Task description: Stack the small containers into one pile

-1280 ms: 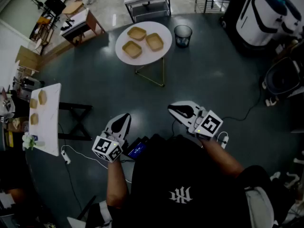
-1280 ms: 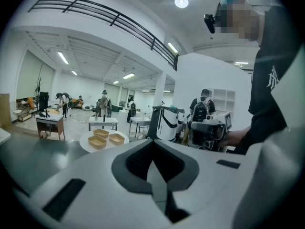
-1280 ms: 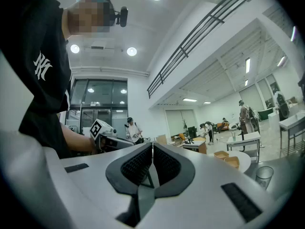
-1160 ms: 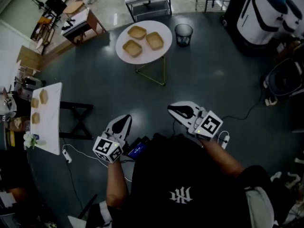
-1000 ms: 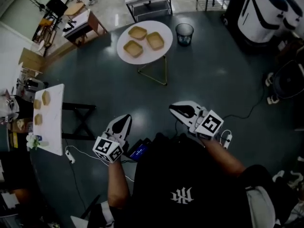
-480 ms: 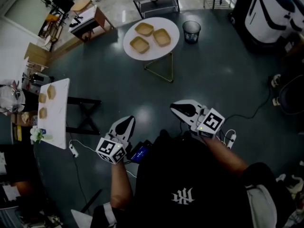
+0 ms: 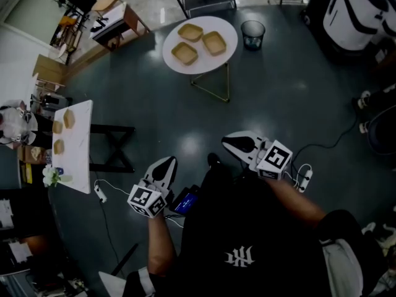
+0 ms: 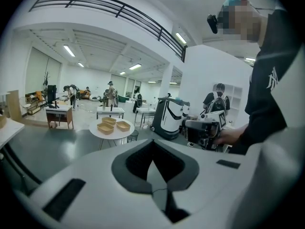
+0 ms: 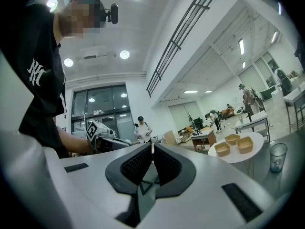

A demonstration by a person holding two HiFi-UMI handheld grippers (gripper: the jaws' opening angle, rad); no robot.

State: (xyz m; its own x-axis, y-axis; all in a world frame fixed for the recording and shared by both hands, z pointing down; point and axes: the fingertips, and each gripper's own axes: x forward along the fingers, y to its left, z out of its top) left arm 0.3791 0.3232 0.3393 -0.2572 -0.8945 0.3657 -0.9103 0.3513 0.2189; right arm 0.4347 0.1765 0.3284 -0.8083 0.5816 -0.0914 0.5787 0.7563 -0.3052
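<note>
The only print in sight is a white emblem (image 7: 238,256) on the chest of the person's black shirt (image 7: 247,228), too small to read as letters, and the black-and-white square markers on the cubes (image 7: 147,201) of the two grippers. The three containers (image 7: 185,53), tan, shallow and square, sit on the round desk (image 7: 229,30) at the top of the head view, well apart from both grippers. They lie side by side in a loose cluster, none inside another, and each one is empty as far as the head view shows. A dark bin (image 7: 252,33) stands on the floor (image 7: 154,104) just beside that desk; what it holds cannot be told. At the left, a long white desk (image 7: 77,166) carries three small tan things (image 7: 59,146) in a row, too small to tell whether they are containers, with a small bunch of flowers (image 7: 49,176) near its close end. The left gripper (image 7: 170,160) is held low in front of the person, its jaws clenched together, pad against pad, pointing towards the round desk in its own view. The right gripper (image 7: 226,142) is level with it on the other side, its jaws likewise clenched on themselves, with the containers off to the right in its view.
</note>
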